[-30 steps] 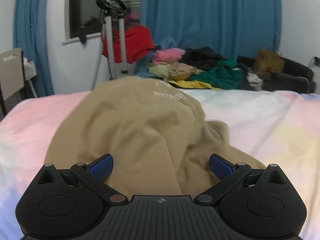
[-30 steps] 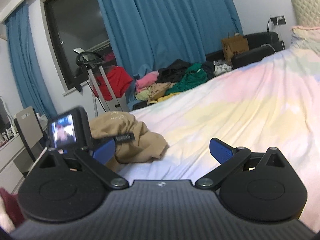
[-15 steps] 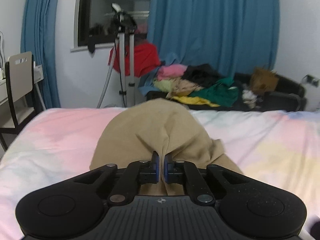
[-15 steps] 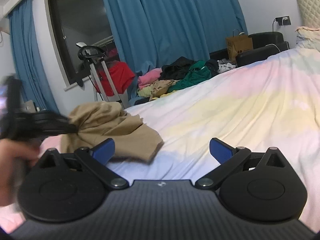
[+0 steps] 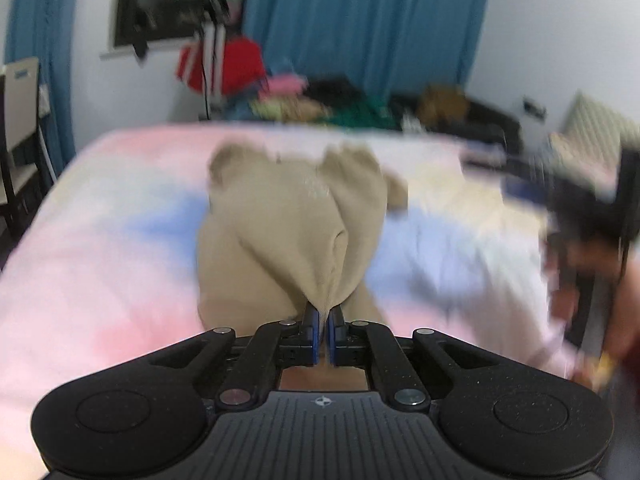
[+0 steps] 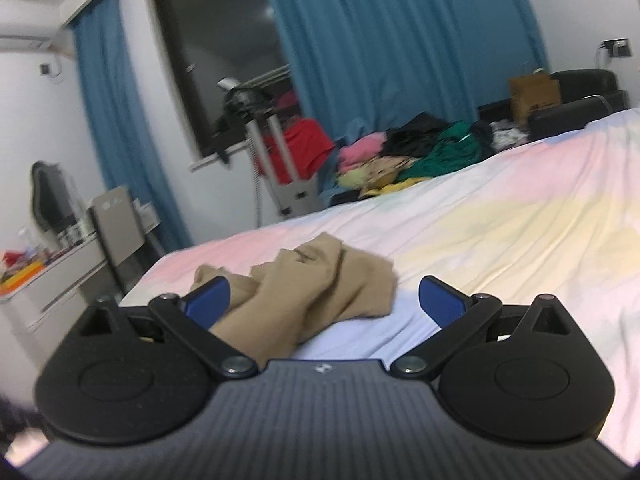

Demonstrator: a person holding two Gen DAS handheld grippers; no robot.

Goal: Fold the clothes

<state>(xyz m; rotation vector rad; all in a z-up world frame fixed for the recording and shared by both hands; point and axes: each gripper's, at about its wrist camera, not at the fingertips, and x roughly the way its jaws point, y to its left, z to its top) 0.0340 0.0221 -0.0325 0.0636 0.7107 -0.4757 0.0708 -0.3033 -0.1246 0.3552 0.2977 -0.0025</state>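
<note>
On the bed (image 6: 520, 216), left hand-held gripper (image 5: 324, 320) pinches tan garment (image 5: 296, 224); right hand-held gripper (image 6: 324, 300) gapes.

Matte black left gripper (image 5: 323, 322) and right gripper (image 6: 324, 300), speckled plastic; ribbed grey centre plate with small emblem at 6 o'clock; round discs at 5 and 7; silver pivot screws; blue pads on fingertips (image 6: 438, 298).

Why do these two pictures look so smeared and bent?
Left wrist view: motion blur smears the bedspread and right tongs, while the left tongs clamping the tan garment stay sharp. Right wrist view: milder blur; the fisheye lens bows the blue curtains.
</note>
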